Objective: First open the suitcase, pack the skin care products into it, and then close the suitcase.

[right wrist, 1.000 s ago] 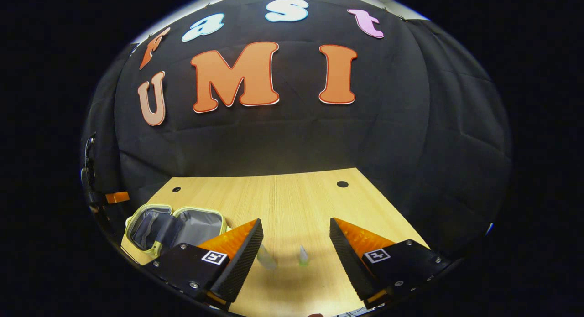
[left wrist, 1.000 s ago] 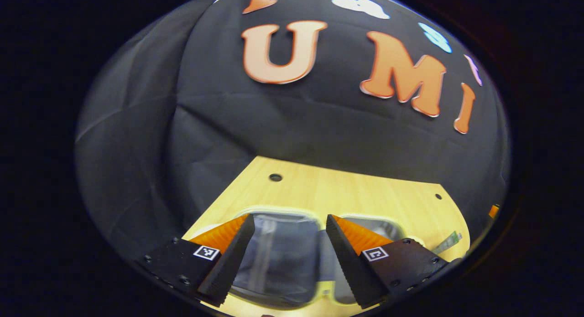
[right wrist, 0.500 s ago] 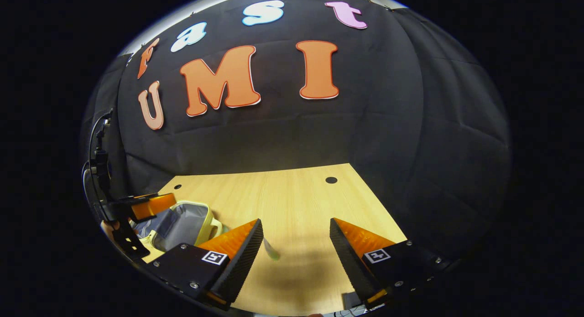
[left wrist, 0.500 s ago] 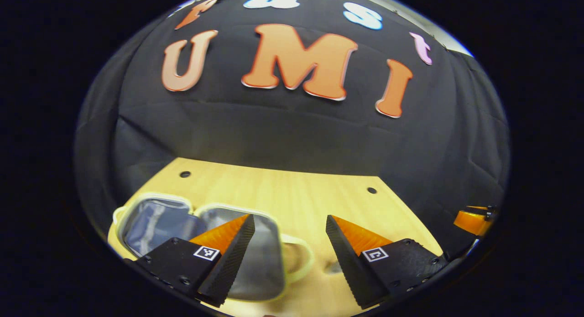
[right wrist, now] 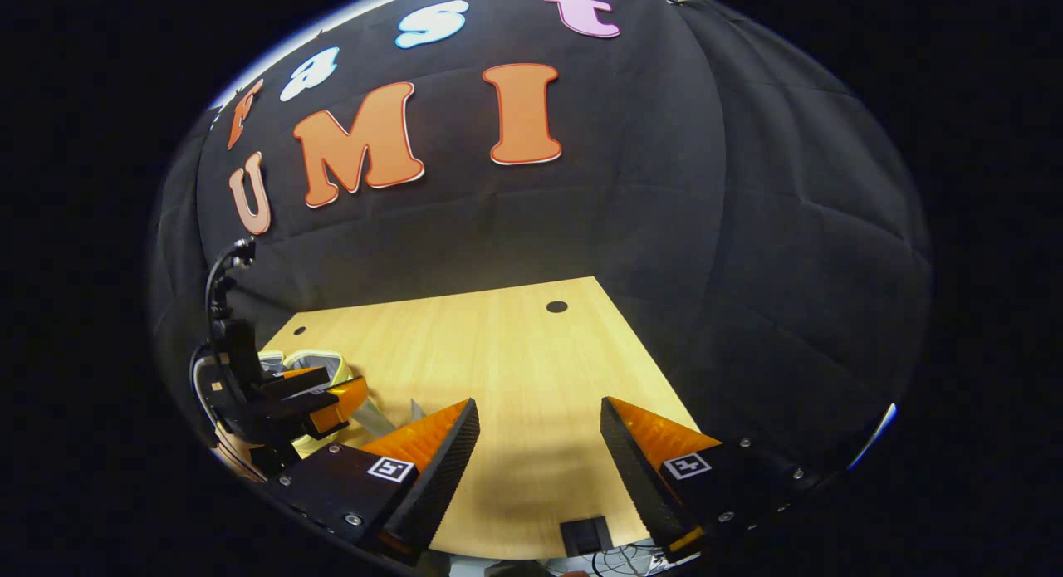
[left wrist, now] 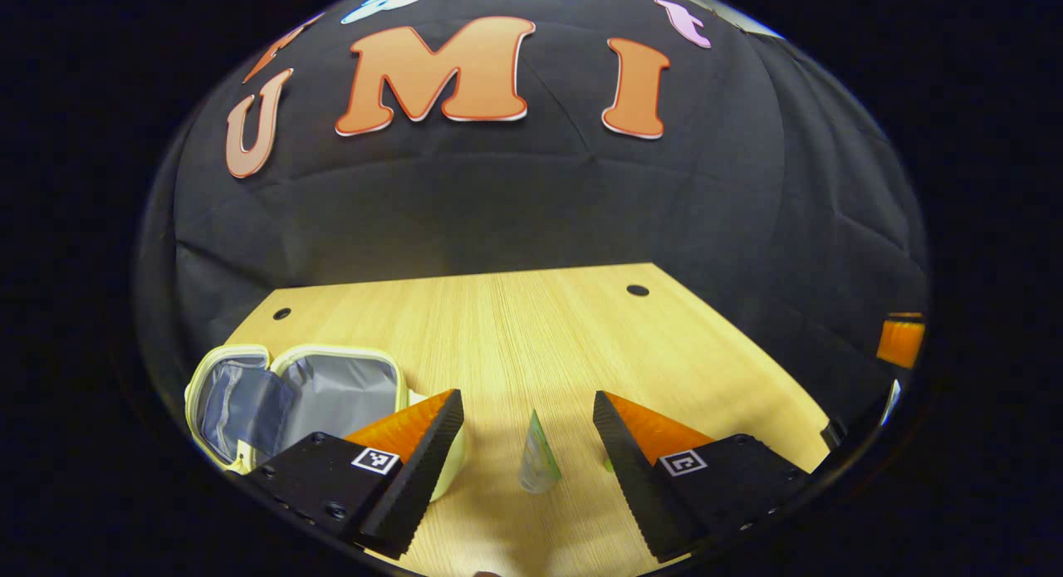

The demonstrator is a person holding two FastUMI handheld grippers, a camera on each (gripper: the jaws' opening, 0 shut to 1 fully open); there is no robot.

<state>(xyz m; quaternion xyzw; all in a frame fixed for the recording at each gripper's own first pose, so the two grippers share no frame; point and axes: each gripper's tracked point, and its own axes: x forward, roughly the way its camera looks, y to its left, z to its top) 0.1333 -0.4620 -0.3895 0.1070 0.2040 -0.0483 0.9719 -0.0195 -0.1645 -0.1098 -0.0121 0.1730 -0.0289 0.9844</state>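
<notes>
Left tongs [left wrist: 525,423] gape open over a skin-care tube [left wrist: 537,457] lying between them; open suitcase [left wrist: 295,394] just left. Tube looks light, soft, slippery: pinch mid-body. Right tongs [right wrist: 538,432] open, empty.

bright overhead light on the table [left wrist: 531,328], soft shadows near its front, strong fisheye bending at edges

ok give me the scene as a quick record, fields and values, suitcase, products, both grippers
suitcase: small case lying open on the table, grey lining showing
product: a small tube on the table, right of the suitcase, between the left gripper fingers but untouched
left gripper: open, low over the tube
right gripper: open, over bare table
packed so far: nothing visible inside
</notes>
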